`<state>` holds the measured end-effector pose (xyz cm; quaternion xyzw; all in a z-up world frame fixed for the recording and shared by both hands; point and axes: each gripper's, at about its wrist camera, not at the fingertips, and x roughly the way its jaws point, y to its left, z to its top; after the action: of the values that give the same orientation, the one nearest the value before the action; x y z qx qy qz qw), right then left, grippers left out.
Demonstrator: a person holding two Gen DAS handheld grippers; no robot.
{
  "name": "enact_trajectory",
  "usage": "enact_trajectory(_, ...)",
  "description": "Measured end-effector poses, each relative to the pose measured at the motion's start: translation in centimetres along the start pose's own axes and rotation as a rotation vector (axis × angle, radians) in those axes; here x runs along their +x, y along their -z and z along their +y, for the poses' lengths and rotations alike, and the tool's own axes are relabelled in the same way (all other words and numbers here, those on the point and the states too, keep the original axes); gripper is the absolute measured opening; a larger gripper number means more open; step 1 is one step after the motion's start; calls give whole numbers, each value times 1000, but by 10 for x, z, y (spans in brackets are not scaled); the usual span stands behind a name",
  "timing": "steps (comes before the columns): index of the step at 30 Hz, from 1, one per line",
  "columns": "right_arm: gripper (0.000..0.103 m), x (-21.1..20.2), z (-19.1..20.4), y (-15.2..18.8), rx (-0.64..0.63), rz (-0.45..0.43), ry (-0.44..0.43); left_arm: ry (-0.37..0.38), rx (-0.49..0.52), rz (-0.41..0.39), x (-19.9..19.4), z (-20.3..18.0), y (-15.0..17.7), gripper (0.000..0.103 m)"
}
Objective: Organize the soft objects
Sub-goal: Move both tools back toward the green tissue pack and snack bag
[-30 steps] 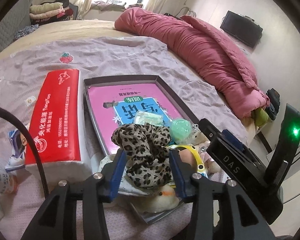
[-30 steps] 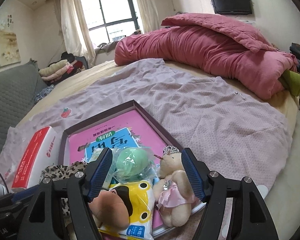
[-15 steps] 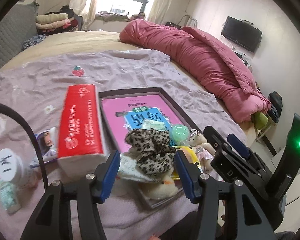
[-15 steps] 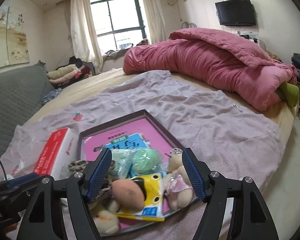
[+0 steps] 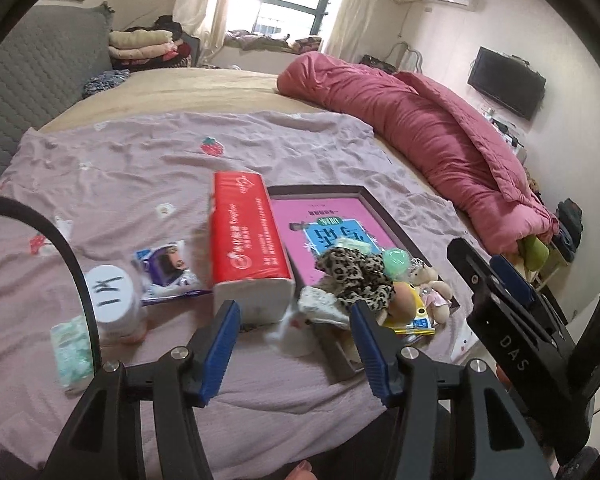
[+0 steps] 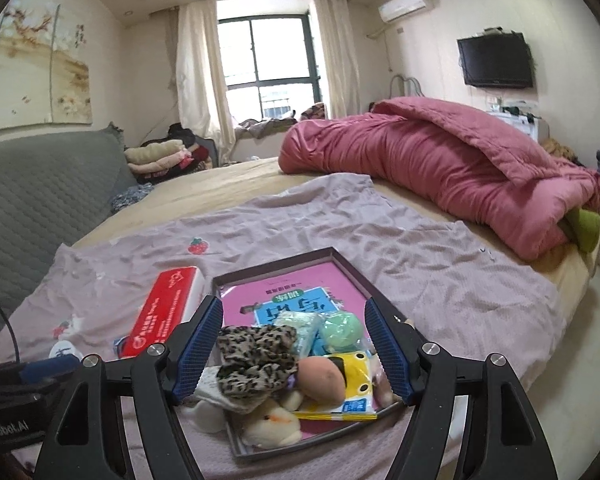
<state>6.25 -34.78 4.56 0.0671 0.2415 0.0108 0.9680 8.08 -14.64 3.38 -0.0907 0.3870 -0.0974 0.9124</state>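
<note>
Left gripper, jaws just widened, and right gripper hang spread and empty above the tray. Left of it: red tissue pack. Inside, leopard scrunchie, green ball, perhaps a bear.

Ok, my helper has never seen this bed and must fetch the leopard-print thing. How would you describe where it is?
On the mauve sheet lies a dark tray with a pink book. The leopard-print fabric piece tops the pile of soft toys at its near end, the only spotted brown-and-black thing there.

"DAS" stands on the right claw; the red tissue pack bears print, seemingly Chinese, too blurred to read.
</note>
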Motion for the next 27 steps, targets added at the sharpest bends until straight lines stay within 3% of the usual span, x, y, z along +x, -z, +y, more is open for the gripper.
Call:
enact_trajectory(11, 75, -20, 27, -1, -54, -1, -44, -47, -51, -17, -41, 42, 13, 57)
enact_trajectory(15, 75, -28, 39, -2, -75, 0, -70, -113, -70, -5, -58, 69, 22, 57)
enact_trajectory(21, 75, -37, 62, 2, -122, 9, -109, -192, -180, 35, -66, 120, 46, 57)
enact_trajectory(27, 75, -41, 90, 8, -181, 45, -173, -196, -275, 95, -66, 151, 66, 57)
